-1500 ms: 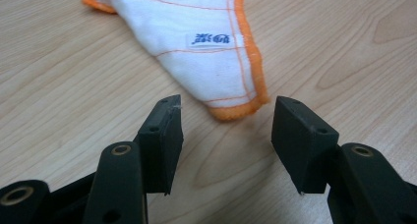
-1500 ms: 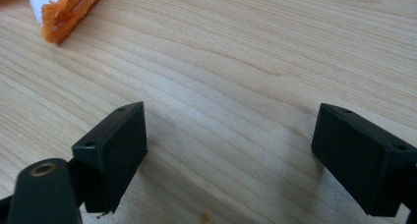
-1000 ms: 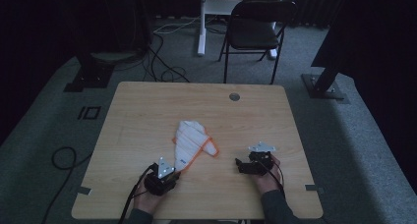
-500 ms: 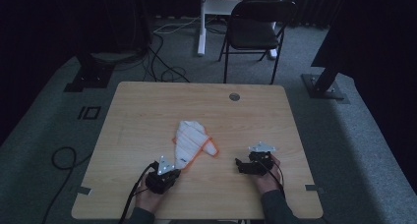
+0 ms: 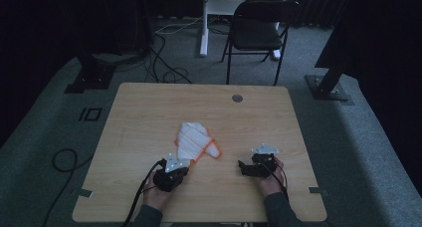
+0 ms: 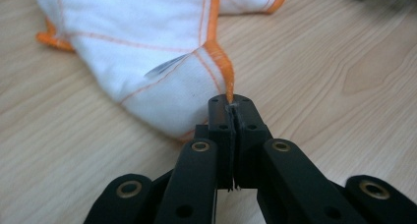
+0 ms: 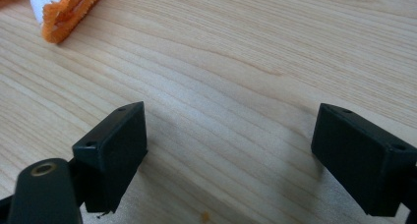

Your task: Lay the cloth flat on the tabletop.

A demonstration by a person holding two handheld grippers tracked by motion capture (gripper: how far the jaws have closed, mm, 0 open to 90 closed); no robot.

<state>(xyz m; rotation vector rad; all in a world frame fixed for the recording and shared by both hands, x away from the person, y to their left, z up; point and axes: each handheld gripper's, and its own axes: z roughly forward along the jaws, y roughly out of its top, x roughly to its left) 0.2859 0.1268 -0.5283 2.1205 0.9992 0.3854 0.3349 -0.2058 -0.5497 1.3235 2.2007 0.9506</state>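
Closing just now, left gripper (image 6: 231,106) fingers clamp the cloth (image 6: 147,52)'s orange hem; right gripper (image 7: 228,155) gapes.

Your left gripper (image 6: 231,103) pinched the orange hem so tight that the bit of cloth (image 6: 162,62) between the pads was hidden. The left gripper view cut the cloth off at the top edge. In the right gripper view only an orange-edged corner of the cloth (image 7: 59,13) poked in at top left, and the far jaw ran off the right edge. From the high view your forearms were cut by the bottom edge, and both grippers' jaws were too small to tell apart.
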